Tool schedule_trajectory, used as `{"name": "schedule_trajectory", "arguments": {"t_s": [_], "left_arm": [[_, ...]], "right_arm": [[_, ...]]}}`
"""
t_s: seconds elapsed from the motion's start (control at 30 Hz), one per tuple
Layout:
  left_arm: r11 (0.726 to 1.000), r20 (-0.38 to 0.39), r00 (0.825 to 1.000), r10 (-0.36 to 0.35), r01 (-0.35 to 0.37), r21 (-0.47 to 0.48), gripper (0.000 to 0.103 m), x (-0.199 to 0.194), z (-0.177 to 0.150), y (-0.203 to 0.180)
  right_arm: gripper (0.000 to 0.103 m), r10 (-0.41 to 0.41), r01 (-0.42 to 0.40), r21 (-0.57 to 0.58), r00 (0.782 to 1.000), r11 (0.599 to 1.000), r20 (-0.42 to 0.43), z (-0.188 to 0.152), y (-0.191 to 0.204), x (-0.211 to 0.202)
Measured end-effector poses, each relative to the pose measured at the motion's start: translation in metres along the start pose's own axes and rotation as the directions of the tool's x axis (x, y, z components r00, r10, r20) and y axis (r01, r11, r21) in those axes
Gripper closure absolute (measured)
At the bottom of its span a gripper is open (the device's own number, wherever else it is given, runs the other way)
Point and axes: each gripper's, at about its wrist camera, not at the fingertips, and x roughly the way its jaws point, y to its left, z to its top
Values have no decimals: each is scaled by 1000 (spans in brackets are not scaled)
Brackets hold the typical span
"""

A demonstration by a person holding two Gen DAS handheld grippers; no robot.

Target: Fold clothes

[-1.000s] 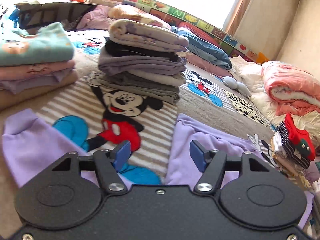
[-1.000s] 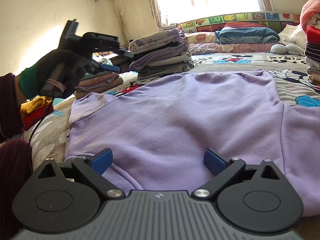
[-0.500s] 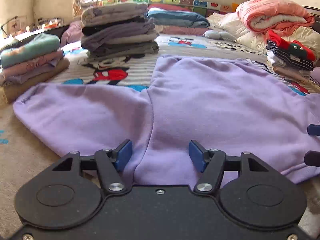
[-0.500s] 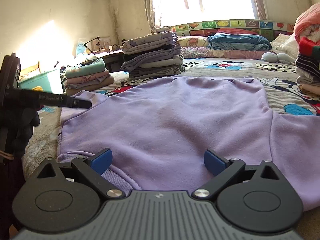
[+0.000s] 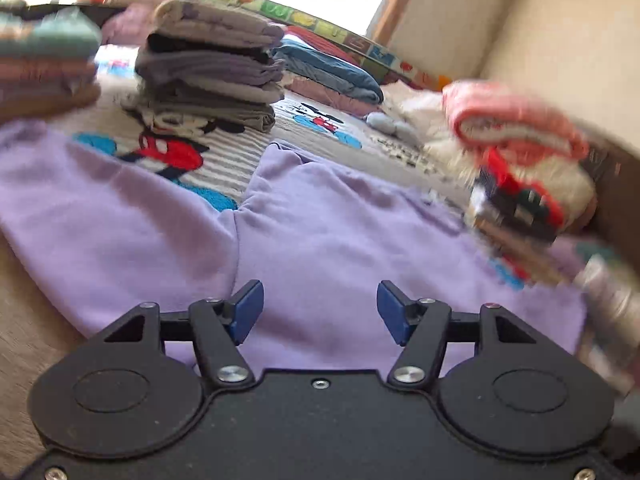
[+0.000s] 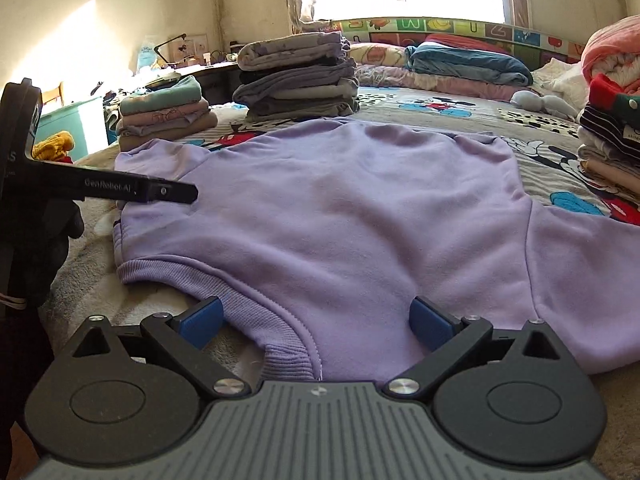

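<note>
A: Where is the lilac sweatshirt (image 6: 360, 216) lying?

B: It is lying spread flat on the bed (image 6: 472, 108), straight ahead of both grippers. Its ribbed hem (image 6: 256, 312) is running just in front of the right gripper (image 6: 316, 318), curling up slightly near the left pad.

A: How are the grippers standing?

B: The right gripper is standing wide, with the hem between its pads and nothing pinched. The left gripper (image 5: 320, 312) is standing about half open over the sweatshirt's body beside the sleeve (image 5: 100, 220), gripping nothing.

A: What room is showing around the edges?

B: Bare blanket is showing left of the hem and beyond the collar. Further ahead, a tall stack of folded clothes (image 6: 296, 80) is sitting, with a shorter stack (image 6: 164, 116) to its left. To the right of the right gripper, another pile (image 6: 612, 136) is crowding the sweatshirt's far sleeve.

A: Any containers?

B: A teal bin (image 6: 76, 124) is standing far left, off the bed; I cannot tell its contents.

A: Any writing?

B: "GenRobot.AI" is showing on the left gripper's side (image 6: 108, 186) in the right wrist view. The letters on the headboard mat (image 6: 440, 26) are too small to read surely.
</note>
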Motion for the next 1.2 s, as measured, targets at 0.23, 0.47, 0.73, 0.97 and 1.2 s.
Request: {"name": "schedule_trajectory", "arguments": {"t_s": [0.23,0.47,0.73,0.97,1.2], "left_arm": [[944,13,997,-70,70,-321,41,35,47,66],[912,121,992,-35,81,-402,42,26,81,119],[888,119,986,-115,156,-432,41,-1,86,117],[942,8,1000,-14,16,-336,52,13,59,94],[866,216,954,206,-75,-495,47,-40,70,141]], "right_arm": [[3,21,-22,87,1000,996,10,-6,-9,-6],[0,3,-3,48,1000,999,8,-8,-4,-1],[0,-14,13,38,1000,999,16,-10,-3,3],[0,-16,15,47,1000,999,22,-10,-3,4],[0,-7,6,103,1000,995,10,-8,-5,-6]]}}
